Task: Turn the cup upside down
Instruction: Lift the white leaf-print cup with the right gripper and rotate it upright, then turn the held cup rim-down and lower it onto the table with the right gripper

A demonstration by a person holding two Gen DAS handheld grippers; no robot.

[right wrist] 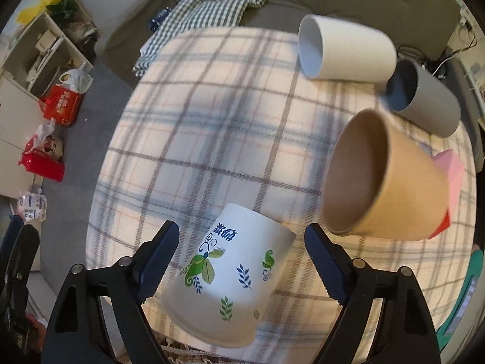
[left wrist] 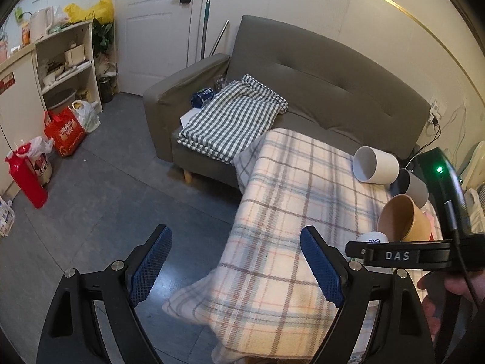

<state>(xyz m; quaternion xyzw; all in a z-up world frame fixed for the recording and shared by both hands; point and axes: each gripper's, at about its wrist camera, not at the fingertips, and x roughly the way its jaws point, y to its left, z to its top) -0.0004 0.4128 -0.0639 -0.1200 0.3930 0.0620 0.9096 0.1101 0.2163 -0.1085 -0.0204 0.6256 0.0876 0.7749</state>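
Note:
A white paper cup with green and blue leaf print (right wrist: 230, 276) stands upside down on the plaid tablecloth (right wrist: 212, 139), between the spread fingers of my right gripper (right wrist: 242, 261), which is open and not touching it. Its base shows in the left wrist view (left wrist: 373, 237). A brown paper cup (right wrist: 385, 182), a white cup (right wrist: 345, 51) and a grey cup (right wrist: 424, 97) lie on their sides behind it. My left gripper (left wrist: 236, 270) is open and empty over the table's left edge. The right gripper's body (left wrist: 403, 254) shows at the left wrist view's right.
A grey sofa (left wrist: 318, 69) with a checked blanket (left wrist: 230, 118) stands behind the table. A pink and red box (right wrist: 448, 179) lies behind the brown cup. Red bags (left wrist: 65, 133), a red flask (left wrist: 25, 176) and shelves (left wrist: 66, 60) stand on the floor at left.

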